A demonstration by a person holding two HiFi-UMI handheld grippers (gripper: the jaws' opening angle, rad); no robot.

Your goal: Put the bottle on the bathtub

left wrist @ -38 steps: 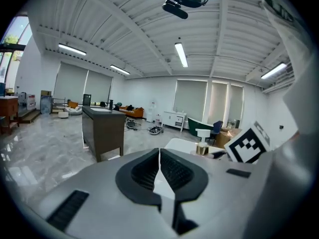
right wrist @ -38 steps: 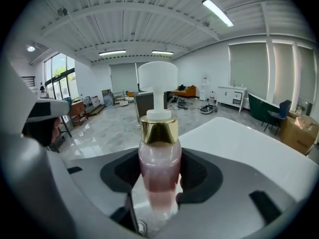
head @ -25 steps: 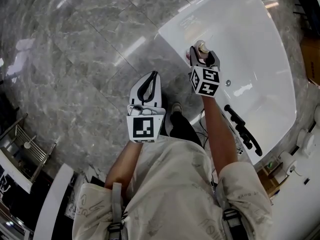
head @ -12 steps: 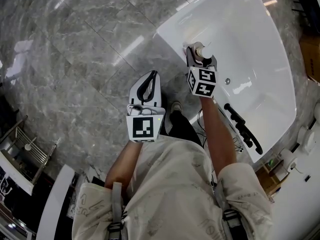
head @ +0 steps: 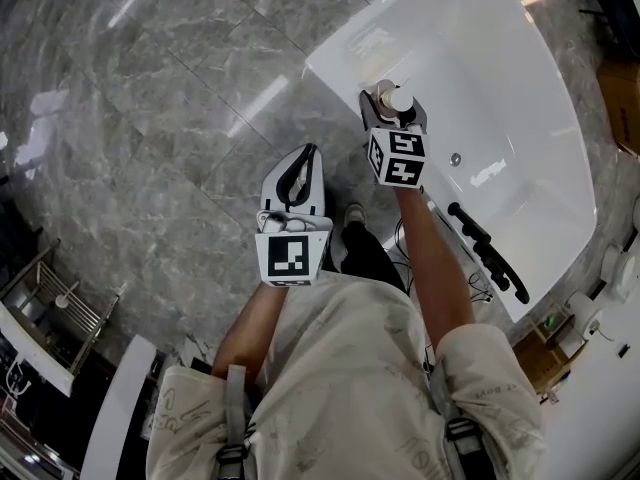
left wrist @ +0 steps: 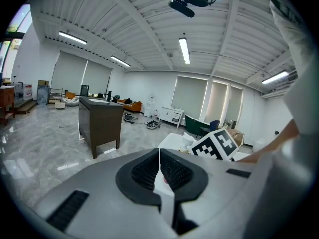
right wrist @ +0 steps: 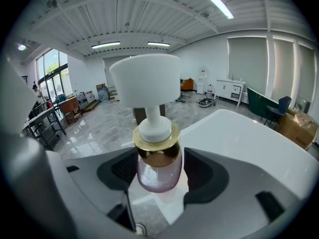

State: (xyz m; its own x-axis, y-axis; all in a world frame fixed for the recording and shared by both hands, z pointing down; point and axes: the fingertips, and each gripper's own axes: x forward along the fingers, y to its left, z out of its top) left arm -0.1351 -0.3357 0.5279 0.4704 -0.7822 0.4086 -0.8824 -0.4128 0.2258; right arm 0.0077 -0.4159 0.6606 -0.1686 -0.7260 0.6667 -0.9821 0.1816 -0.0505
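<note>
A pink glass pump bottle (head: 392,98) with a gold collar and white pump head stands upright between the jaws of my right gripper (head: 394,110). In the right gripper view the pads press the bottle (right wrist: 158,169) on both sides, so the right gripper (right wrist: 159,172) is shut on it. It hangs over the near rim of the white bathtub (head: 338,63), whose rim (right wrist: 249,138) stretches ahead to the right. My left gripper (head: 297,171) is held over the marble floor left of the tub, its jaws (left wrist: 159,169) shut on nothing.
A black faucet with hand shower (head: 488,258) sits on the tub's near rim further right. The drain (head: 456,159) shows inside the tub. A metal rack (head: 45,298) stands at the lower left. A dark cabinet (left wrist: 101,123) stands on the floor ahead.
My right gripper has carried the bottle a little to the left and farther away, along the tub's near rim. The left gripper has stayed where it was.
</note>
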